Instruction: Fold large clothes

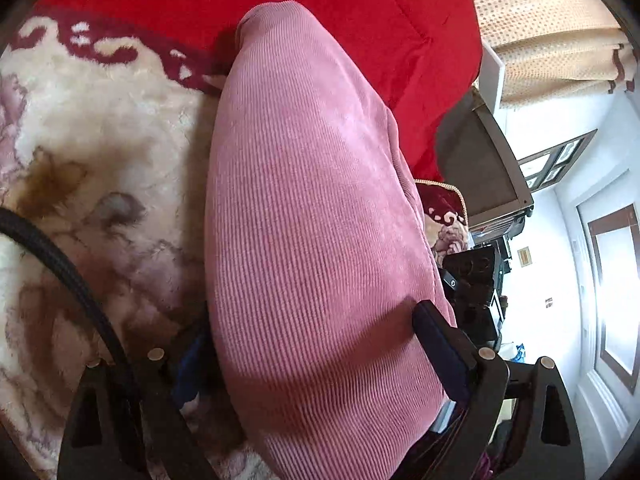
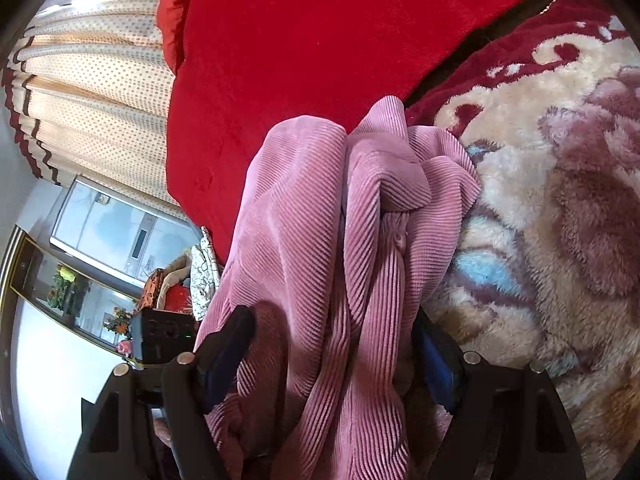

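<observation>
Underneath: floral plush blanket [image 1: 100, 128], red quilt [image 2: 300, 40].

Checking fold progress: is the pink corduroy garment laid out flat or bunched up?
Bunched. In the right wrist view the pink corduroy garment gathers in deep creases between the right gripper jaws; the left wrist view shows it smooth and draped.

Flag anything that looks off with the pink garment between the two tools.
In the right tool, the pink corduroy garment is bunched into twisted ridges rather than lying flat. In the left tool it looks smooth. No tear or stain shows.
</observation>
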### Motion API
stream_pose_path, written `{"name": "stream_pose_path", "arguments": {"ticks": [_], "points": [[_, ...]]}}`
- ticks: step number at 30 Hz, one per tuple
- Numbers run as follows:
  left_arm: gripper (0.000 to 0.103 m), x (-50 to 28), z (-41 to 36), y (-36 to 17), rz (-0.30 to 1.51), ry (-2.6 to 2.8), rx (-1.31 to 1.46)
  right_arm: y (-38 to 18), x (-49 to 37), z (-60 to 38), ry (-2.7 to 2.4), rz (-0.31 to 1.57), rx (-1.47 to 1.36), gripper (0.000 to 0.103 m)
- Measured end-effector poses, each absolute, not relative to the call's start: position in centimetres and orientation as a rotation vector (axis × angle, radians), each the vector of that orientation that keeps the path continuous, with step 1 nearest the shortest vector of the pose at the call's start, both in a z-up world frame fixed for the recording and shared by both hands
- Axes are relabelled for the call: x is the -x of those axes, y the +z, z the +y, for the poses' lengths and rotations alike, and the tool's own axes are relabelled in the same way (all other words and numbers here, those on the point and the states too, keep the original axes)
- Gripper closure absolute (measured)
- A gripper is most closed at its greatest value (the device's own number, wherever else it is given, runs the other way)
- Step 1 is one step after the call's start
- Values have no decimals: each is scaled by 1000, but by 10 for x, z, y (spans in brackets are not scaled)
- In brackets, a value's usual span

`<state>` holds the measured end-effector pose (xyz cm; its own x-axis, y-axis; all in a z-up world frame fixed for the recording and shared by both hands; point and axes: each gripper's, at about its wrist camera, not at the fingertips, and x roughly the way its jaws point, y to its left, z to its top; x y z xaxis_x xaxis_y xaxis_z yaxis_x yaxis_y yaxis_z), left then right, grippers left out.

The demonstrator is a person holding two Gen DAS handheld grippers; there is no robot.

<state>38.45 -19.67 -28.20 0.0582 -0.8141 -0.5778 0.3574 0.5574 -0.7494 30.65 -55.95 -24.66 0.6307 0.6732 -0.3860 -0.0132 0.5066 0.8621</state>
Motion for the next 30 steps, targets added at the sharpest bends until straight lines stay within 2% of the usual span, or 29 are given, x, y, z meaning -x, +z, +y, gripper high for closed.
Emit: {"name": "stream_pose_path", "arguments": {"ticks": [5,10,12,14,16,20,30], "points": [[10,-380,-203,-281,1175,-947,457,-246,-307,-557,480,787,-983,22],[20,-380,-209,-276,1140,-934,442,-241,-307,-542,454,774,-928,20],[24,-379,-211,-273,1120,-929,431,-240,-307,-540,444,764,-939,23],[29,-376,-213,-269,1096,-926,408,-240,-307,-542,443,758,-960,36],[33,-376,-214,-268,1080,-925,392,-240,-306,-542,442,755,-966,42],[37,-374,-215,-263,1052,-918,369,-231,-303,-536,422,745,-924,47],[39,-360,-203,-243,971,-896,325,-203,-293,-519,406,702,-835,50]]}}
